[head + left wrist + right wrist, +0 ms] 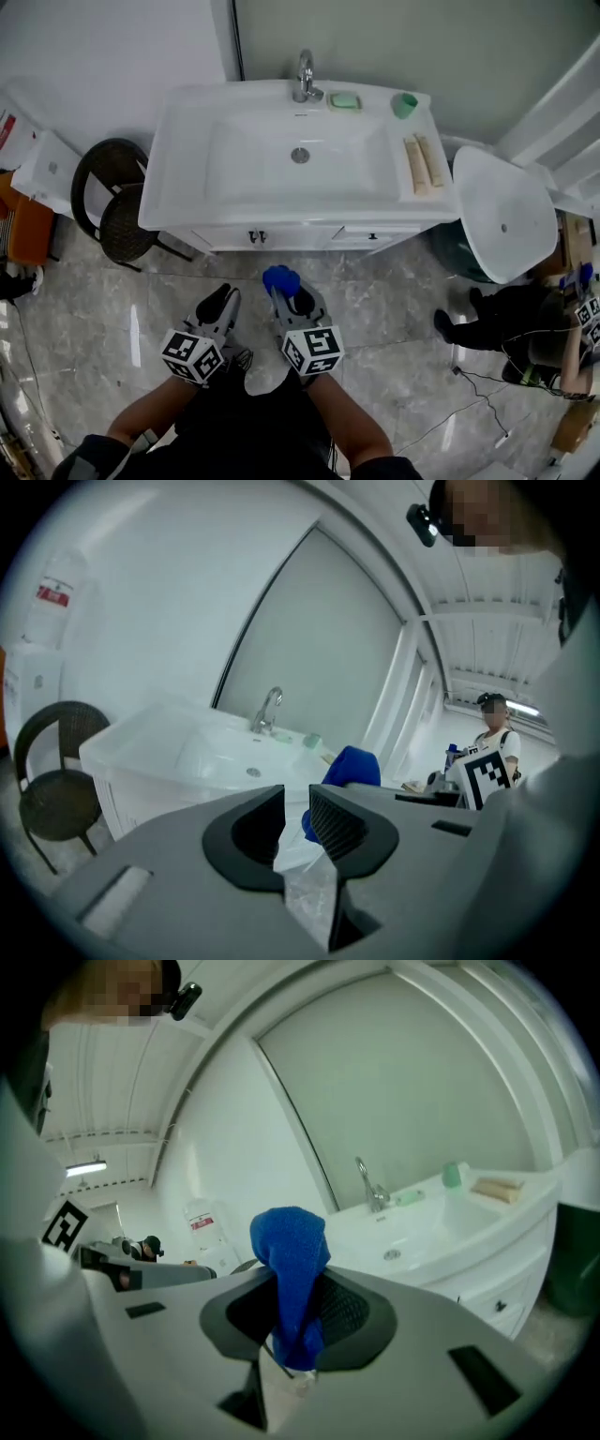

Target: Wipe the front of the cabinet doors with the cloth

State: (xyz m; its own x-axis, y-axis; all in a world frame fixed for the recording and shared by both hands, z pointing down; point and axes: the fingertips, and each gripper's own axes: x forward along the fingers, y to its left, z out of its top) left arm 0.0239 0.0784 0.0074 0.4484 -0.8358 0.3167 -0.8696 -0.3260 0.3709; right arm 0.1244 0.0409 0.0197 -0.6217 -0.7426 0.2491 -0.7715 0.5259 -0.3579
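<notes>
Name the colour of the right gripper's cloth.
Bright blue soft cloth, clearest in the right gripper view.

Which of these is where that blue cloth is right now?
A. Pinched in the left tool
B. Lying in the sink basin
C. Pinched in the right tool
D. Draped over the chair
C: in the right gripper view the blue cloth stands clamped between the jaws of the right tool, while the left tool has nothing between its jaws.
</notes>
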